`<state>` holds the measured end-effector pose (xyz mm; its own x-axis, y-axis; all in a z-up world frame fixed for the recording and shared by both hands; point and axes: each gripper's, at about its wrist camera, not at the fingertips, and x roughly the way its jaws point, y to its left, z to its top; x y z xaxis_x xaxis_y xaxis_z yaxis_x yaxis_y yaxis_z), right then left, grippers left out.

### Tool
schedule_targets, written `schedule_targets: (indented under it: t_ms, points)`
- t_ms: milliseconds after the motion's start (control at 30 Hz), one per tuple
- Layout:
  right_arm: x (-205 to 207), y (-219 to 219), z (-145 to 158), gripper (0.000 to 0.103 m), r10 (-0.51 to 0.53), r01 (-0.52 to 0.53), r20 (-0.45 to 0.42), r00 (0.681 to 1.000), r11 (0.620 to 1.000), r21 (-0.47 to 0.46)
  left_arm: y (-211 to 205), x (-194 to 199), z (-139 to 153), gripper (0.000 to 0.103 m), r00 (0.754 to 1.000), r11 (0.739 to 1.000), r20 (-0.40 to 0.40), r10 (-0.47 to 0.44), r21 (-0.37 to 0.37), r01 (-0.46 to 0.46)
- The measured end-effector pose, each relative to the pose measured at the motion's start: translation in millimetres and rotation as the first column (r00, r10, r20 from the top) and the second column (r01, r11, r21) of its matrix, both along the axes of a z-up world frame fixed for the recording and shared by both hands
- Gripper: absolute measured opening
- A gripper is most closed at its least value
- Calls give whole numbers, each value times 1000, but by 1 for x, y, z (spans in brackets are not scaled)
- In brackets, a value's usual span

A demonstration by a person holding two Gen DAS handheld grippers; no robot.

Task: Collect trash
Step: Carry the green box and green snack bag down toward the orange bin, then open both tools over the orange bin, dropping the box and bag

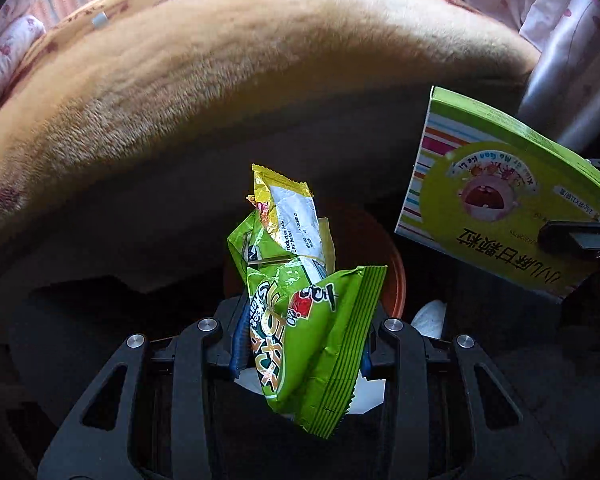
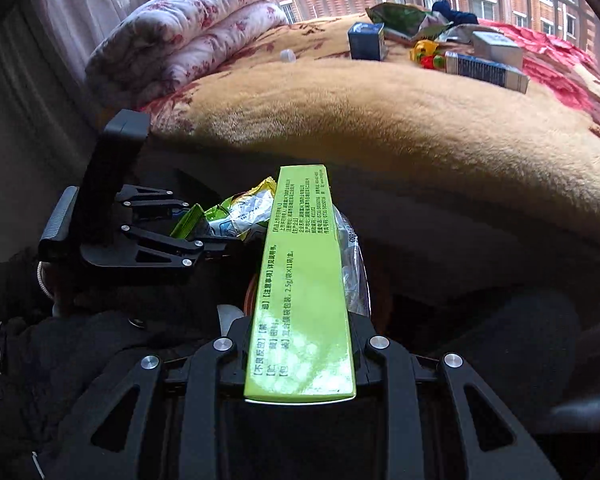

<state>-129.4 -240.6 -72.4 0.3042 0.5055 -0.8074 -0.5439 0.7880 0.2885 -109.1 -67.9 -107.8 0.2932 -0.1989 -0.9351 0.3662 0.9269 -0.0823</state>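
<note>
My left gripper [image 1: 300, 344] is shut on a crumpled green snack wrapper [image 1: 300, 300] and holds it over an orange bin [image 1: 396, 272] in the dark gap beside the bed. My right gripper [image 2: 300, 344] is shut on a flat green medicine box [image 2: 304, 280], held edge-up over the same bin [image 2: 252, 292]. The box also shows in the left wrist view [image 1: 500, 200] at the right, with the right gripper's finger [image 1: 572, 236] clamped on it. The left gripper [image 2: 204, 236] with its wrapper [image 2: 236, 212] shows in the right wrist view, left of the box.
A bed with a tan plush blanket [image 2: 380, 120] rises behind the bin. On it lie several boxes [image 2: 486, 68], a green wrapper [image 2: 400, 20], a yellow toy [image 2: 426, 54] and a folded floral quilt [image 2: 188, 28]. A window with brick buildings is beyond.
</note>
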Motion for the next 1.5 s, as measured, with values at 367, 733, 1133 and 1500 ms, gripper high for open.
schedule_targets:
  t_ms: [367,733,1133,1500]
  points:
    - [54,30,-67,29,62,-78,-177,982,993,-88,-7,33,-91,39,970,992,-243,15,126,16]
    - [71,50,-114,54,70,-115,-282,957,983,-146,-4,45,-146,60,928,986,-370,51,169,14]
    - [83,45,-125,75,21,-73,-280,960,981,-179,3,40,-169,73,915,991,-400,59,136,-5]
    - [66,10,-68,74,13,-33,-166,986,993,-117,-2,55,-105,73,956,993,-293,-10,109,44]
